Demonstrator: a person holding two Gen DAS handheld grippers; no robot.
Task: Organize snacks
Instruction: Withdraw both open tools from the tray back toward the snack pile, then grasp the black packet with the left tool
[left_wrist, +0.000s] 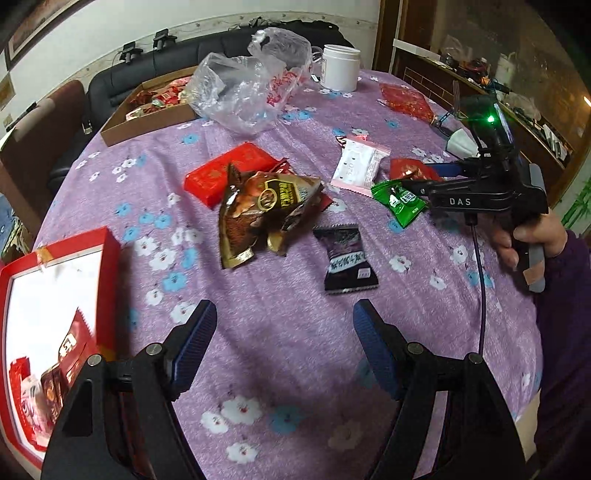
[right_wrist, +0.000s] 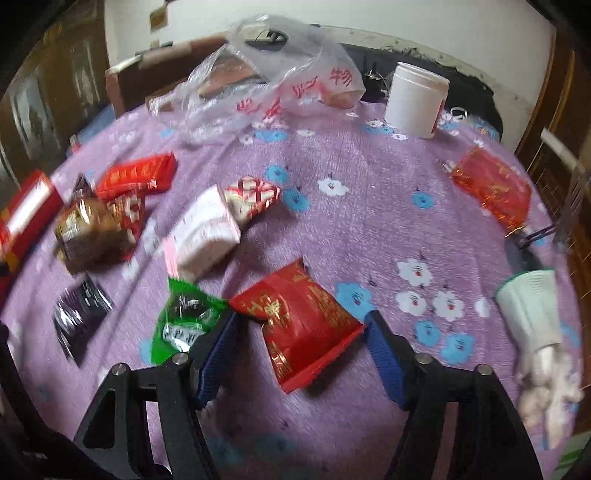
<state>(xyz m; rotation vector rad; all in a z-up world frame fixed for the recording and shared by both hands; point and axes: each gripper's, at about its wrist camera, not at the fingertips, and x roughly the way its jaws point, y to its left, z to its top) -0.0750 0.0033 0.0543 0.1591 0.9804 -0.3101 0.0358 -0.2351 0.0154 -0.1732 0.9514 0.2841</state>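
Snack packets lie loose on the purple flowered tablecloth (left_wrist: 288, 332). My left gripper (left_wrist: 284, 317) is open and empty, above bare cloth, short of a black packet (left_wrist: 345, 260) and a brown packet (left_wrist: 264, 210). A red-rimmed box (left_wrist: 55, 295) with several snacks inside sits at the left. My right gripper (right_wrist: 301, 325) is open, its jaws on either side of a red packet (right_wrist: 299, 325) lying on the cloth; a green packet (right_wrist: 184, 317) lies by its left finger. The right gripper also shows in the left wrist view (left_wrist: 424, 181).
A white-pink packet (right_wrist: 203, 232), a red flat pack (right_wrist: 138, 175), a clear plastic bag (right_wrist: 266, 77) and a white jar (right_wrist: 415, 99) lie further back. A cardboard box (left_wrist: 147, 114) stands at the far left. A red foil bag (right_wrist: 491, 192) lies far right.
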